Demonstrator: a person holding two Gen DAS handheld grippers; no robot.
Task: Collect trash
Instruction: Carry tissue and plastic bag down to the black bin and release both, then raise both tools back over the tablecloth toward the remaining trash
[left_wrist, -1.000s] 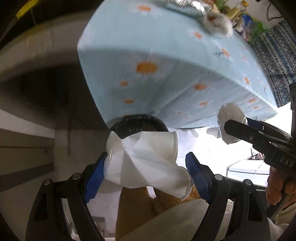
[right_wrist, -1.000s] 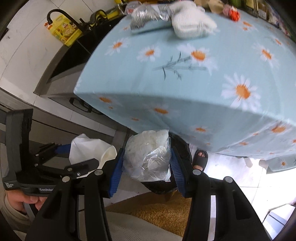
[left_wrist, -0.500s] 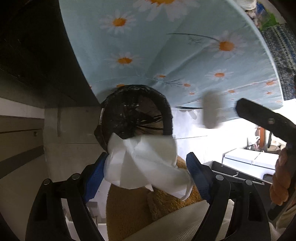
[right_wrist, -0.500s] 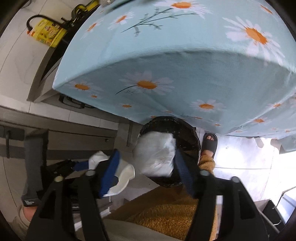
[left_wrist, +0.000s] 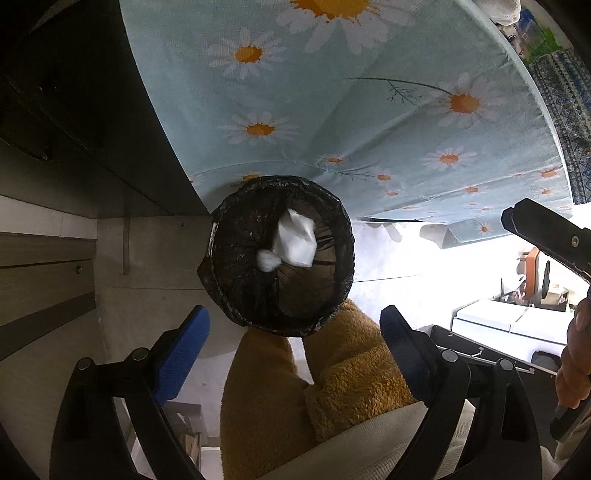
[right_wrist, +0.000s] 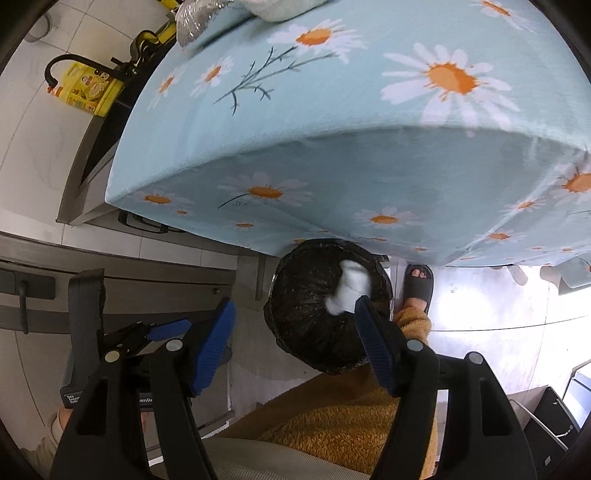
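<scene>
A round bin with a black liner (left_wrist: 236, 295) stands on the floor under the table edge; it also shows in the right wrist view (right_wrist: 295, 321). A crumpled white tissue (left_wrist: 295, 240) and a small white wad (left_wrist: 267, 260) lie inside it; in the right wrist view the white trash (right_wrist: 351, 286) shows inside the bin. My left gripper (left_wrist: 293, 338) is open and empty above the bin's near rim. My right gripper (right_wrist: 293, 336) is open and empty above the bin. The left gripper (right_wrist: 168, 328) also shows at the left of the right wrist view.
A table with a light blue daisy cloth (right_wrist: 332, 129) overhangs the bin, with a foil packet (right_wrist: 192, 18) at its far edge. The person's mustard fleece legs (left_wrist: 314, 387) and a sandalled foot (right_wrist: 417, 284) are beside the bin. A yellow bottle (right_wrist: 88, 88) stands on the counter.
Both grippers have opened and dropped their trash. The white tissue from the left and the plastic wad from the right now lie in the bin.
</scene>
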